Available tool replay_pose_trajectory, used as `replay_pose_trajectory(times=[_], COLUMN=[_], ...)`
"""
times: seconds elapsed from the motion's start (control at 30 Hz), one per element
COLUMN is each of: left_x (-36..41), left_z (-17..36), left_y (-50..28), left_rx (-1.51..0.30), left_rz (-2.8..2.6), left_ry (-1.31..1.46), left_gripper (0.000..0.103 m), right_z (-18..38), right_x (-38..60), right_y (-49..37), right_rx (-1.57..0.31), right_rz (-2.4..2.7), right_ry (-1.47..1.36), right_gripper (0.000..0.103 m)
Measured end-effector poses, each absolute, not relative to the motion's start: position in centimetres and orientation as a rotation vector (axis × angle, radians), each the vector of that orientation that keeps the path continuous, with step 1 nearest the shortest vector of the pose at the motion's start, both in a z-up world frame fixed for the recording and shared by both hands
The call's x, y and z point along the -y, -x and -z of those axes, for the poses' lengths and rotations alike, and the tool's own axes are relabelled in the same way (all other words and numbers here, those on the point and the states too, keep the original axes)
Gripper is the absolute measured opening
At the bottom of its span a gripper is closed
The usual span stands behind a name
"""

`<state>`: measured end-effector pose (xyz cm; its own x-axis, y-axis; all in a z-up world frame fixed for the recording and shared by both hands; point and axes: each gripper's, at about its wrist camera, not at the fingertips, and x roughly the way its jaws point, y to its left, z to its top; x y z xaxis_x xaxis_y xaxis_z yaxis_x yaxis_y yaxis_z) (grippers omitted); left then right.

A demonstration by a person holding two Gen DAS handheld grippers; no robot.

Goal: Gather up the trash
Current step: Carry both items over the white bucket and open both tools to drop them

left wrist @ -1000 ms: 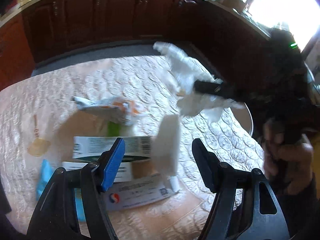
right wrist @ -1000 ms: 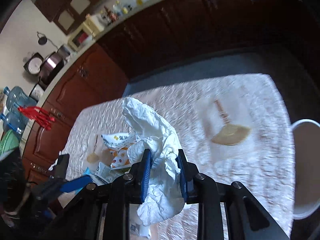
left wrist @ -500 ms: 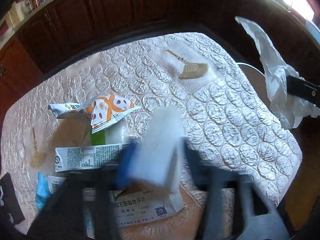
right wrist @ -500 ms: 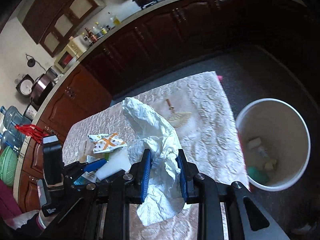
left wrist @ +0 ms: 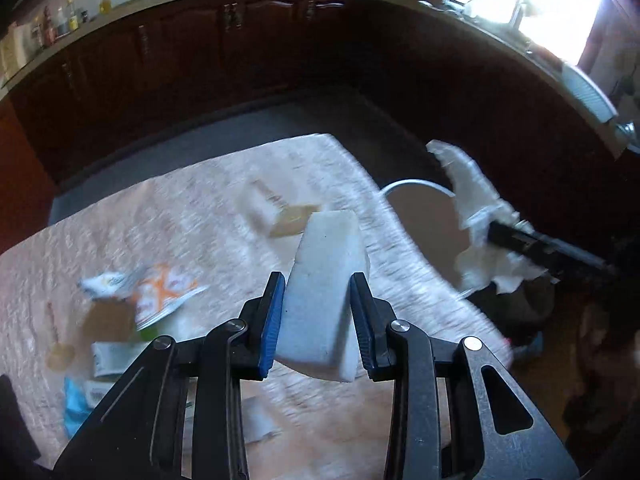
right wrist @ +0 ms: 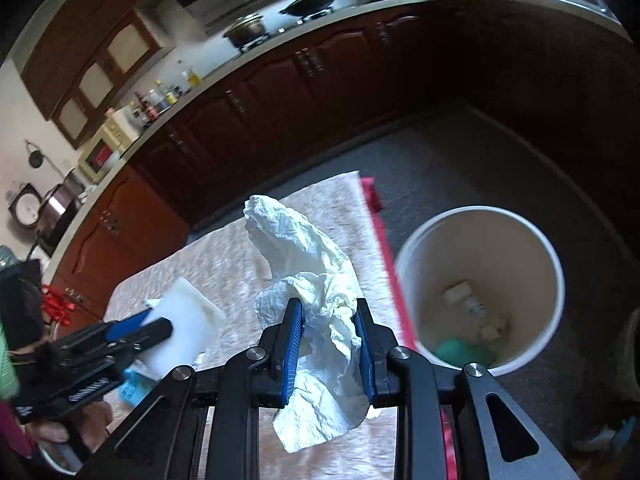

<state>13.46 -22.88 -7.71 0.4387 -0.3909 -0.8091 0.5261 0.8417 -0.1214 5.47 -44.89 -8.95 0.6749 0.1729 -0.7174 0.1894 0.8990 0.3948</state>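
The left gripper (left wrist: 318,312) clamps a white foam block (left wrist: 326,288) above the cream quilted tablecloth (left wrist: 192,216); the right gripper (right wrist: 327,346) pinches a crumpled white tissue (right wrist: 316,280); the round white bin (right wrist: 480,216) stands on grey floor at three o'clock, dark wooden cabinets (right wrist: 320,76) at twelve.

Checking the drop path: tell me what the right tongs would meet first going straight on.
Probably the quilted tablecloth, not the round white bin off to the right; depth is uncertain. The right tongs grip crumpled white tissue.
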Motion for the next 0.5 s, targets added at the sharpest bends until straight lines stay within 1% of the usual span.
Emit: replay_pose_trajectory(times=[0.23, 0.5], left_x=[29.4, 35.2], left_z=[7.9, 10.3], left_y=[-14.2, -15.0], left_rx=[-0.966, -1.001], left_rz=[0.636, 0.664], left_ry=[-0.161, -0.174], left_gripper=[0.031, 0.031], right_z=[9.8, 12.4], right_x=[49.2, 53.1], right_y=[-4.7, -4.8], right_rx=[-0.847, -0.894], right_rz=[0.124, 0.221], right_ry=[-0.529, -0.606], right_gripper=[0.024, 0.024])
